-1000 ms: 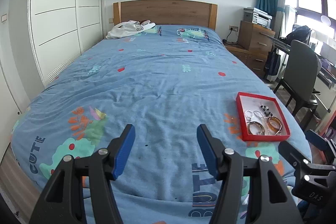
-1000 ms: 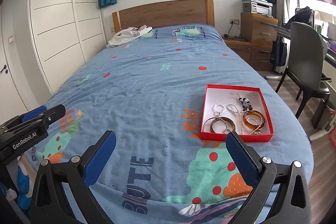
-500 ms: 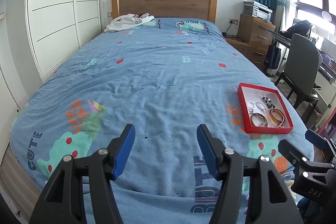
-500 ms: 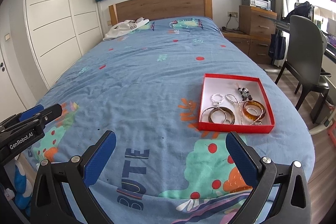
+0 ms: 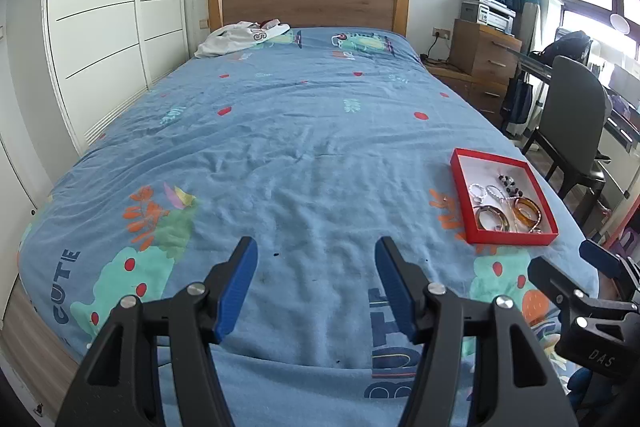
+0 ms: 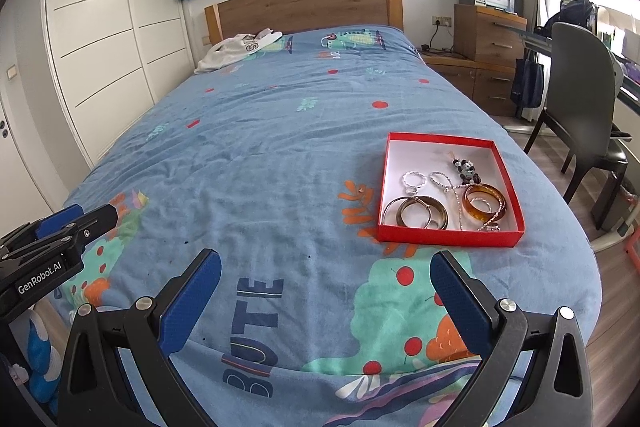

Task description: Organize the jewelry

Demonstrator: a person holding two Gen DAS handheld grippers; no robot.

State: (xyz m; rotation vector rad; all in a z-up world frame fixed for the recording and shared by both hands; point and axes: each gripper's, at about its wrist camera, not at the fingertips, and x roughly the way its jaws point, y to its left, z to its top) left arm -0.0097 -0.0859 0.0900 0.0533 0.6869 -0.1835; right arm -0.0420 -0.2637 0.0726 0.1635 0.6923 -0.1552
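Right wrist view: red box at one o'clock; right gripper and left gripper both spread, empty; we approach bangles slowly.

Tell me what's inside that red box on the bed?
The red box holds bangles, an amber bangle, thin silver chains and dark beads. Anything beneath them is hidden.

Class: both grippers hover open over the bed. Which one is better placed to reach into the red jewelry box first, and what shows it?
Probably the right gripper. The red jewelry box lies just ahead of its right finger, whereas from the left gripper the box sits far off to the right. Both are open and empty.
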